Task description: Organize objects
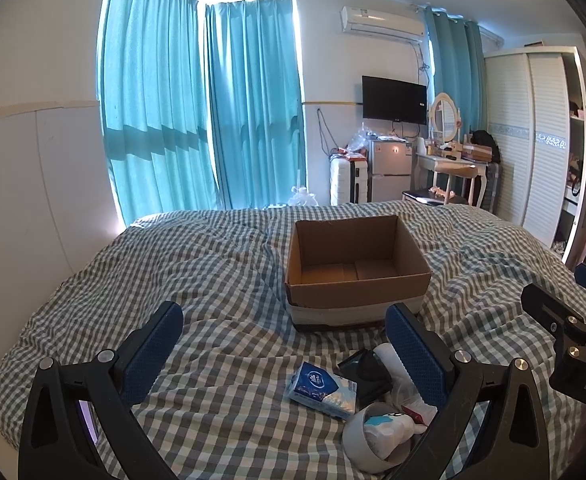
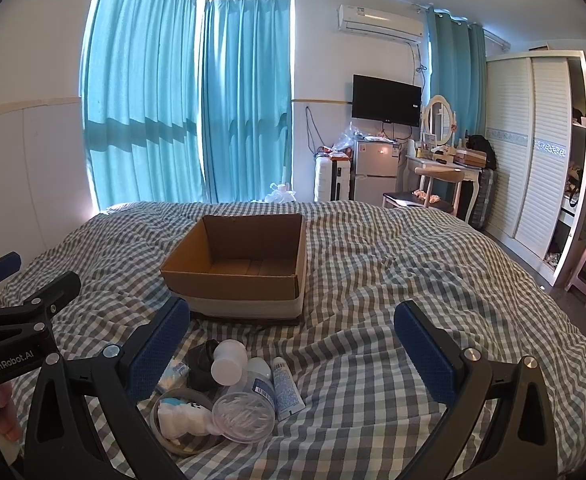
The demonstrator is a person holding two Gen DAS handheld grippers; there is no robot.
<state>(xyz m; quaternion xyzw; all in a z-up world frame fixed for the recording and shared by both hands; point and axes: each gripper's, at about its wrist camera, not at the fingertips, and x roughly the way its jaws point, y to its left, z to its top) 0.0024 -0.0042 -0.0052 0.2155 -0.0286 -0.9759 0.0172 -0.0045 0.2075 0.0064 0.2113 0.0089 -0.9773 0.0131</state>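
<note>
The bed (image 1: 221,272) fills my view, its grey-and-white checked cover (image 2: 373,264) rumpled all over. On it, ahead of me, sits the cardboard box (image 1: 357,280) — open top, bare inside, upright on the cover.

Nearer to me lies the small pile I have to sort, just short of the box. My left tongs (image 1: 285,344) hang above the cover with the fingers spread wide, gripping nothing; the pile sits low between them and to their right. My right tongs (image 2: 293,336) are spread wide too, holding nothing, with the pile by their left finger (image 2: 161,344).

Now the items, bigger to smaller. The round grey tin (image 2: 173,424) lies nearest me with a soft white toy (image 2: 185,414) in it. Touching it, a clear round tub of cotton swabs (image 2: 243,416). Beside that a clear bottle (image 2: 259,380) with a white bottle (image 2: 229,362) resting across its far end. The blue tissue pack (image 1: 321,388) lies flat at the left of the heap, next to a black pouch (image 1: 367,372). Smallest — a white tube (image 2: 287,388), lying just right of the clear bottle.
</note>
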